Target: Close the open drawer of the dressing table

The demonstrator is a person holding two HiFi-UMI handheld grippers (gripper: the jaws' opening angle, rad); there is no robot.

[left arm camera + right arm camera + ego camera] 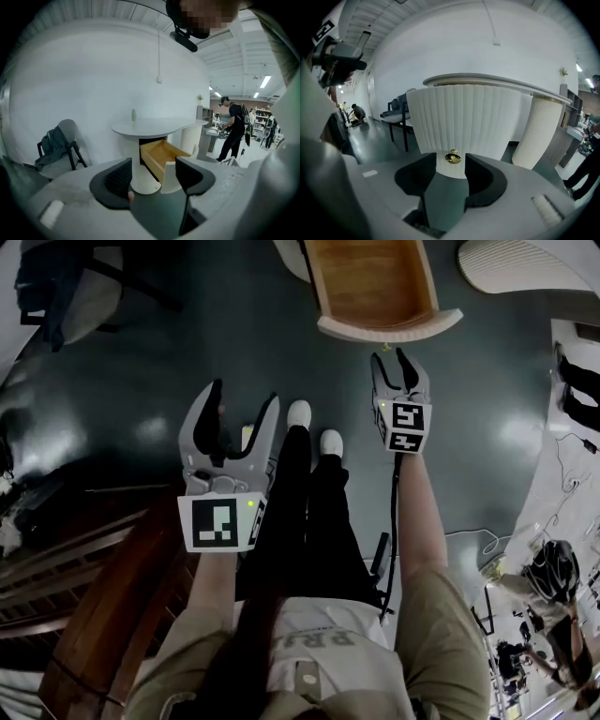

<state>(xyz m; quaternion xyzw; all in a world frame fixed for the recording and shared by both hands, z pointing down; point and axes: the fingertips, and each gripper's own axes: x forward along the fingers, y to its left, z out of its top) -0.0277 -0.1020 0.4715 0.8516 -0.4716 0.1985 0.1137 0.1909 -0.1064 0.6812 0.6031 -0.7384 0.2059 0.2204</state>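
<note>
The left gripper [245,397] and right gripper [391,367] are held with jaws apart and empty. The brass knob [452,158] is framed between the right jaws, untouched. The drawer [370,282] is pulled out of the dressing table [154,125], directly ahead of the 2 grippers.

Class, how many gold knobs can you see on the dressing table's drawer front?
1. The gold knob sits low on the fluted drawer front, seen through the gap between the right gripper's open jaws. No other shows.
</note>
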